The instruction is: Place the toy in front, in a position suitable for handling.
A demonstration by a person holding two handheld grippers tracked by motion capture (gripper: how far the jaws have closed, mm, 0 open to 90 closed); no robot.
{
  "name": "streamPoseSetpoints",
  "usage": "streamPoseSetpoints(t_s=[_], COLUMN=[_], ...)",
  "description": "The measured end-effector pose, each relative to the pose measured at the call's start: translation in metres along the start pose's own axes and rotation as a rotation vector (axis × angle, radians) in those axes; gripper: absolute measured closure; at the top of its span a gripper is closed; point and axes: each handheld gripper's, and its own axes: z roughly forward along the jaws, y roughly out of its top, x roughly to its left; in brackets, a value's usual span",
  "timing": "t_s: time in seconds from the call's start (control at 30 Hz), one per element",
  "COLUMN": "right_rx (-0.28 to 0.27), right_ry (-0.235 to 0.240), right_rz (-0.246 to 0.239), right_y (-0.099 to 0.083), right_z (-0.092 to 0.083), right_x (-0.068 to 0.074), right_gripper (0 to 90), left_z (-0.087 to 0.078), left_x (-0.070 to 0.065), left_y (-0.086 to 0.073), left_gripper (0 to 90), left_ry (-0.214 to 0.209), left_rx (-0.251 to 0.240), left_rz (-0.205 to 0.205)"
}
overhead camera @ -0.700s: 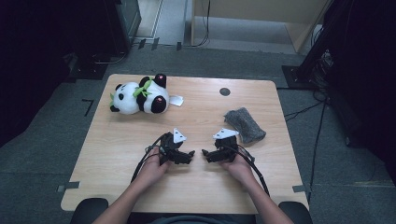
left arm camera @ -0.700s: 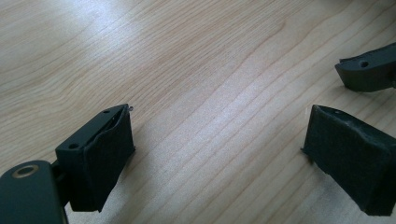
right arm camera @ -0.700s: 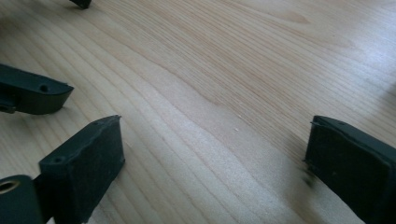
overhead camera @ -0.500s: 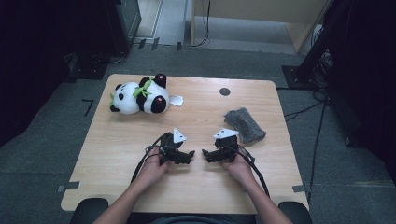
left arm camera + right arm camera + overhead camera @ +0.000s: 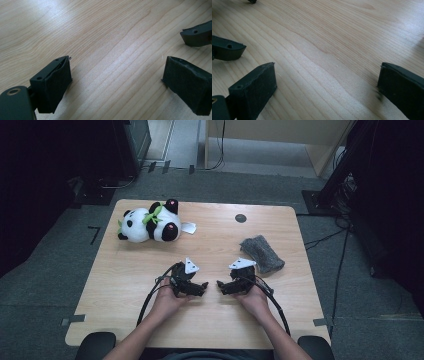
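A: Resting low on the wooden bench (image 5: 125, 320), both tools side by side near the front edge. Left hand-held gripper (image 5: 200, 287): jaws spread wide, bare wood grain between the pads (image 5: 55, 87), nothing held. Right hand-held gripper (image 5: 223, 286): same, jaws wide, nothing held.

B: Noted. Nearest item?

A: Grey cloth (image 5: 262, 253), crumpled, fuzzy knit look, lying just beyond the right hand-held gripper, apart from it. Plush panda (image 5: 149, 223), soft, black and white with a green scarf, on its side at the far left, well apart from both.

B: Risks from here?

A: Pinching only a loose fold of cloth, likely to drag or slip out. Scraping the smooth laminate on too steep a descent. Snagging the trailing cables on a cross-reach. Grabbing the panda by a limb, probably rolling the round body away.
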Motion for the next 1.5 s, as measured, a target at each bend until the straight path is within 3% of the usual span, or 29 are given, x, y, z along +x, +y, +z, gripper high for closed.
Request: streamPoseSetpoints(t_s=[0.3,0.37,0.43,0.63,0.7,0.83,1.1,1.3,1.5], right_rx=[0.0,-0.001,0.003,0.033,0.042,0.053,0.05,0.013,-0.006], right_ry=[0.0,0.005,0.01,0.021,0.024,0.027,0.061,0.062,0.089], right_rz=[0.0,-0.006,-0.01,-0.024,-0.025,-0.022,-0.008,0.0,0.033], right_y=[0.0,0.0,0.0,0.003,0.005,0.007,0.013,0.017,0.018], right_z=[0.0,0.0,0.0,-0.003,-0.004,-0.006,-0.009,-0.015,-0.019], right_x=[0.0,0.0,0.0,0.0,-0.001,-0.002,-0.001,-0.003,-0.008], right_gripper=[1.8,2.4,2.8,7.0,14.6,18.8,23.9,25.6,27.8], left_z=[-0.001,-0.004,-0.004,-0.008,-0.011,-0.019,-0.028,-0.033,-0.04], left_x=[0.001,0.003,0.004,0.007,0.008,0.013,0.025,0.034,0.048], left_y=[0.001,0.002,0.002,0.005,0.006,0.008,0.009,0.012,0.017], left_gripper=[9.5,15.2,15.2,15.9,15.9,15.9,16.0,16.5,16.3], left_ry=[-0.002,-0.011,-0.023,-0.059,-0.069,-0.076,-0.067,-0.046,-0.048], left_rx=[0.007,0.01,0.012,0.038,0.034,0.011,-0.007,0.001,-0.029], left_rz=[0.002,-0.016,-0.025,-0.022,-0.024,-0.042,-0.066,-0.057,-0.083])
